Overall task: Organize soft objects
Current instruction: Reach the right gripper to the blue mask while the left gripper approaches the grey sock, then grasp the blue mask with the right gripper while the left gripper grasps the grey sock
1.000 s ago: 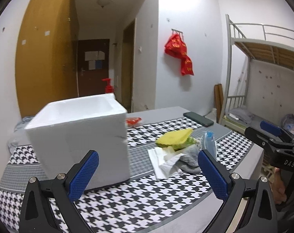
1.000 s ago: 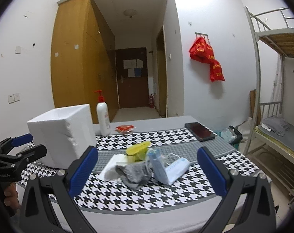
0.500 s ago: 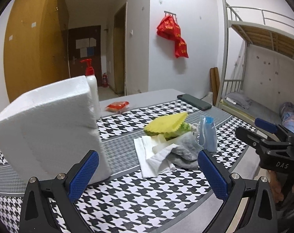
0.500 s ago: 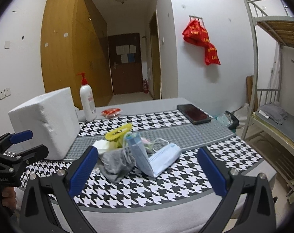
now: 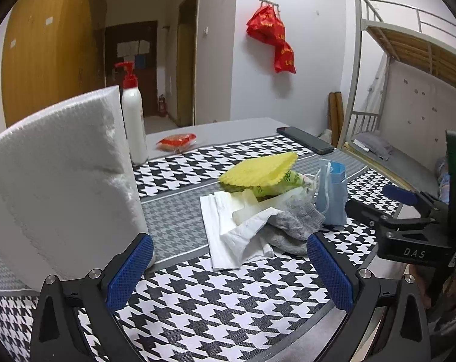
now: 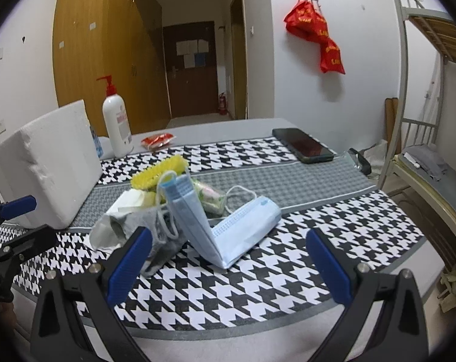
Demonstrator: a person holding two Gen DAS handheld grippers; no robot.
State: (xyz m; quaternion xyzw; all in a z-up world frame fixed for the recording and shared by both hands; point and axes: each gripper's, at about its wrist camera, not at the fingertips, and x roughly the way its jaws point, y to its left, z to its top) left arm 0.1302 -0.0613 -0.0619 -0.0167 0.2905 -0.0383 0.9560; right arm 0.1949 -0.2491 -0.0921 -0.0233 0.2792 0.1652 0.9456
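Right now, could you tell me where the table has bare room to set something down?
Free: the near cloth in front of the pile, and the stretch between the blue masks and the phone. Crowded: the pile itself, hard by the foam box.

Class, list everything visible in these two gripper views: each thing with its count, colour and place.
White foam box: one, table's left.
White pump bottle with red top: one, behind box.
Red snack packet: one, far table.
Black phone: one, far right.
Yellow wavy-edged cloth: one, atop pile.
White tissues: several, pile's left.
Grey sock: one, pile front.
Blue face masks: folded stack, pile's right.
Houndstooth tablecloth: one, black-white.
Red bags: wall hook.
Left gripper: jaws open.
Right gripper: jaws open.
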